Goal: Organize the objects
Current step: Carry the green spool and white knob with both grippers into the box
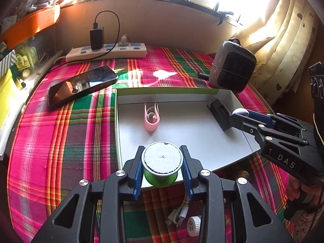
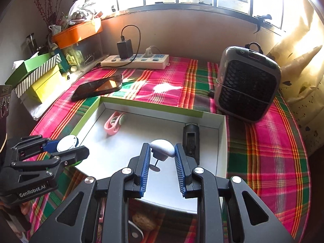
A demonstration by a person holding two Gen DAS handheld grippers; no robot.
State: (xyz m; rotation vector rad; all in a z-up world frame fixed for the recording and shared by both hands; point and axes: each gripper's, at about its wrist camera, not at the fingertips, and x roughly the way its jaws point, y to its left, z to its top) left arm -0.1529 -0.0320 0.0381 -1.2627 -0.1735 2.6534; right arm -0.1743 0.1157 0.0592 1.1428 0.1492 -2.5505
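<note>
My left gripper (image 1: pixel 162 160) is shut on a green spool with a white round top (image 1: pixel 161 158), held over the near edge of the shallow white box (image 1: pixel 182 125). My right gripper (image 2: pixel 162 151) is shut on a small grey-white mushroom-shaped knob (image 2: pixel 162 147), held above the box's floor (image 2: pixel 121 154). Inside the box lie a pink clip (image 1: pixel 151 119), also seen in the right wrist view (image 2: pixel 113 124), and a black block (image 1: pixel 219 111) against the right wall (image 2: pixel 191 141). Each gripper shows in the other's view: the right one (image 1: pixel 241 114), the left one (image 2: pixel 66 144).
A black phone (image 1: pixel 81 85) lies left of the box on the plaid cloth (image 1: pixel 60 141). A power strip with a charger (image 1: pixel 105 50) sits at the back wall. A grey fan heater (image 2: pixel 247 85) stands at the back right. Stacked boxes (image 2: pixel 36 77) crowd the left. A white cable and cap (image 1: pixel 186 218) lie below my left gripper.
</note>
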